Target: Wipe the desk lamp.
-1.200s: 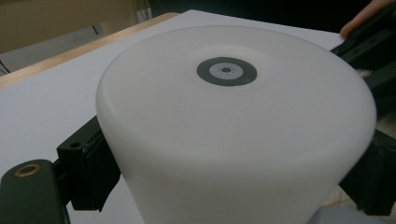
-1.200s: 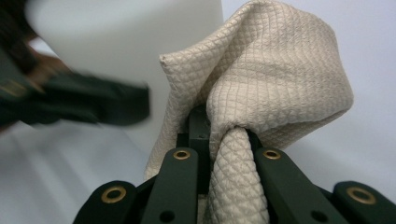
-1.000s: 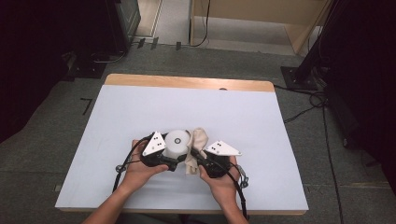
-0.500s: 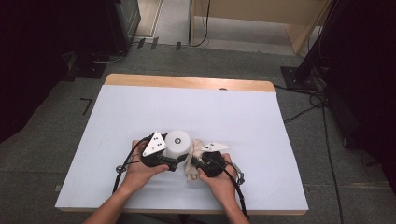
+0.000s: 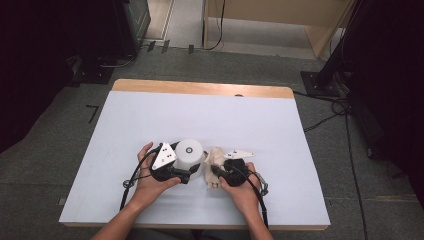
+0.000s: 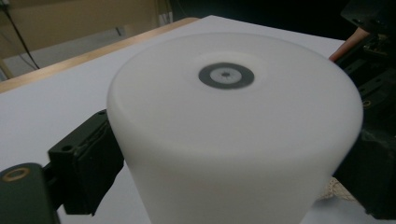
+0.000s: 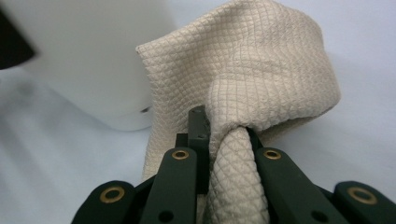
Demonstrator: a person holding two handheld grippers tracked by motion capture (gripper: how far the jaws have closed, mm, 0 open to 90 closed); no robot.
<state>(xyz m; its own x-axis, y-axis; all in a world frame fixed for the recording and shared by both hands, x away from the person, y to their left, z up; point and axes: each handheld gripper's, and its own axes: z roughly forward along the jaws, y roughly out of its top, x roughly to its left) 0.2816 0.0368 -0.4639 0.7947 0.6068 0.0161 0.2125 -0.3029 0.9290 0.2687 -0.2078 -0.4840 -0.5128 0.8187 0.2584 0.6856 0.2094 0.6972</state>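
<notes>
Beige cloth (image 7: 261, 79): soft, quilted weave, light; lies bunched on the surface (image 5: 150, 120) just right of the white cup (image 5: 190, 154).
Right tool (image 5: 216, 172): clamped on a rolled fold of cloth (grip looks secure).
Left tool (image 5: 192, 167): jaws tight on cup's sides.
Cup: stiff, smooth, likely slippery; hold low on the wall.
</notes>
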